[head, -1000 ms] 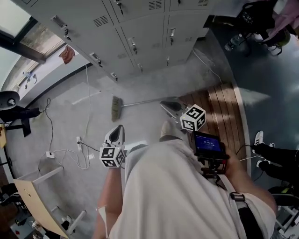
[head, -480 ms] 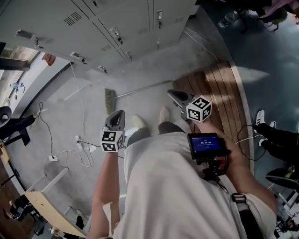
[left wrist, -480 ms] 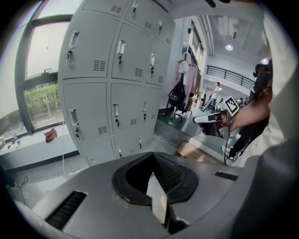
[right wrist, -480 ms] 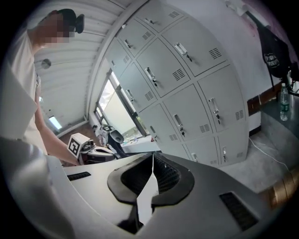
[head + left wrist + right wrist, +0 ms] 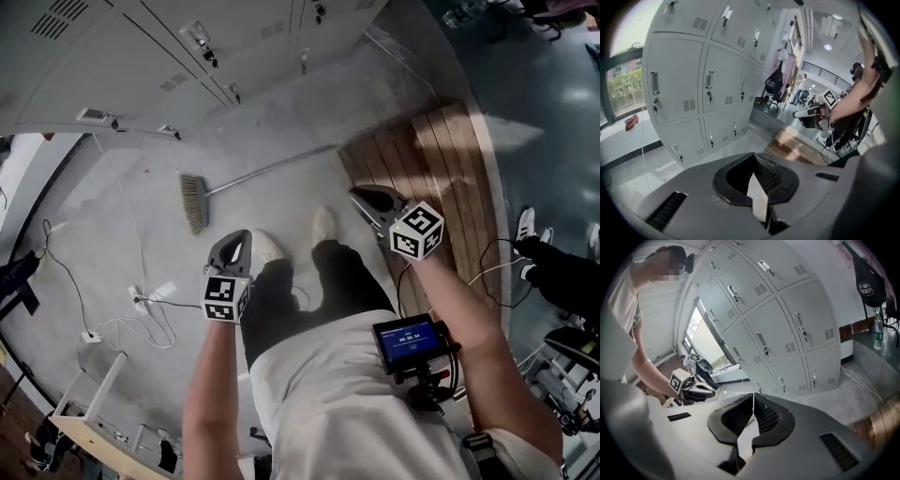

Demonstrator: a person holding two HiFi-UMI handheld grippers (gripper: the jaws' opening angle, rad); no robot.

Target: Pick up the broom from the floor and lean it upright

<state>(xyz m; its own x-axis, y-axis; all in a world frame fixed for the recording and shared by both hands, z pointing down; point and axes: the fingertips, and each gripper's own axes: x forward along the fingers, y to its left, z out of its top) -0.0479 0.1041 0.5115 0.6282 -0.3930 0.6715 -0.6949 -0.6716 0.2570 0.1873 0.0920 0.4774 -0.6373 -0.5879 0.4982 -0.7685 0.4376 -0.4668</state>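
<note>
Broom (image 5: pixel 195 201) lies flat on the grey floor (image 5: pixel 281 131), bristles to the left and handle running up-right to the wooden decking (image 5: pixel 441 169), where its tip is hard to make out. Lockers (image 5: pixel 112 47) stand beyond it. Bare floor separates it from the left tool (image 5: pixel 234 242) and right tool (image 5: pixel 361 195), both clenched and empty.

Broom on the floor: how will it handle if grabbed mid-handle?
The thin-handled broom with tan bristles likely stays stiff. The slim handle may spin in a grip, and the bristle end probably sags, looking heavier.
</note>
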